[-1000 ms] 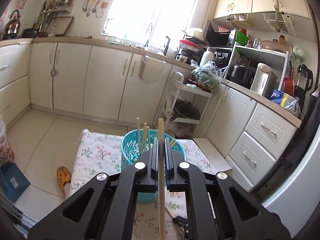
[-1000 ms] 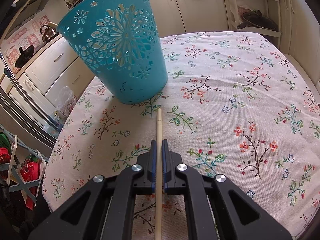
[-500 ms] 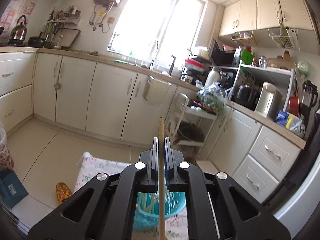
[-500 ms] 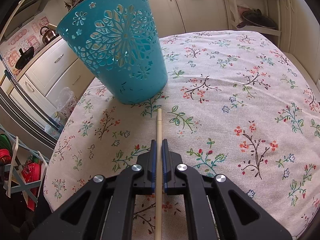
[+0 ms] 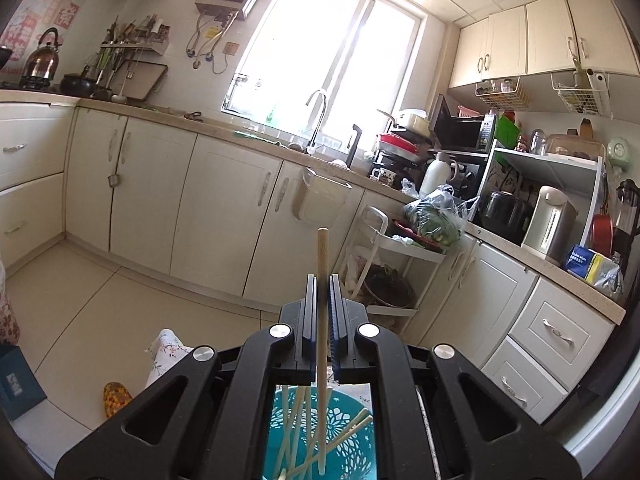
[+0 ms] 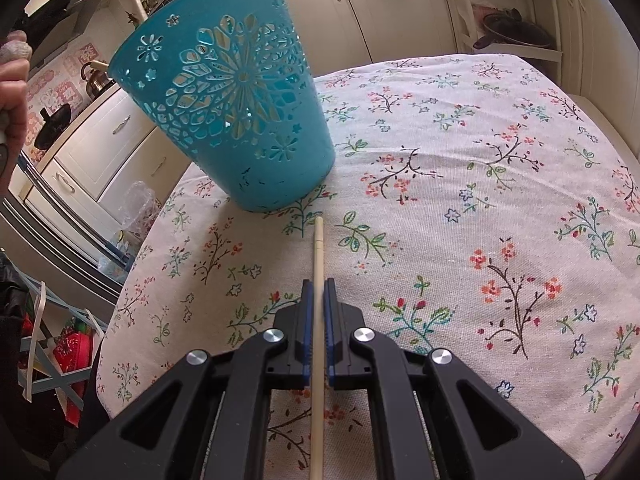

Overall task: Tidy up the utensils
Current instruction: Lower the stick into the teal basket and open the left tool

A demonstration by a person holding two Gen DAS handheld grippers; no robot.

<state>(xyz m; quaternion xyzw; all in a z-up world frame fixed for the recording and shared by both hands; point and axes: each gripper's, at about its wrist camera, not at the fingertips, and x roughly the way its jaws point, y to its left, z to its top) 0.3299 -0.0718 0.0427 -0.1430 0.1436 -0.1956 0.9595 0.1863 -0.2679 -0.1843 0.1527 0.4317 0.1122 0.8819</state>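
- Risk, left side: left gripper [image 5: 322, 280] holds a chopstick [image 5: 322, 272] upright over the teal basket [image 5: 352, 432]; lower tip looks just inside the rim. If it is let go off-centre or tilted, it could hit the chopsticks in the basket [image 5: 298, 416], which lean crossed, and bounce or jam.
- Risk, right side: right gripper [image 6: 319, 288] pinches its own chopstick [image 6: 318, 256] near the middle, long end trailing back under the body. A thin round stick could swivel in the pads on the lift, judging by that grip.
- Risk, basket: it stands near the edge of the floral tablecloth [image 6: 500, 184] and looks light; a sideways knock from either stick could tip it.
- Left gripper state: jaws closed onto the stick, pads touching it on both sides, stick vertical.
- Right gripper state: jaws clamped on the stick, which lies low along the cloth; cannot tell if the tip touches it. Tip points at the basket base, near but apart.
- Far: kitchen cabinets [image 5: 224, 208] behind, not involved.
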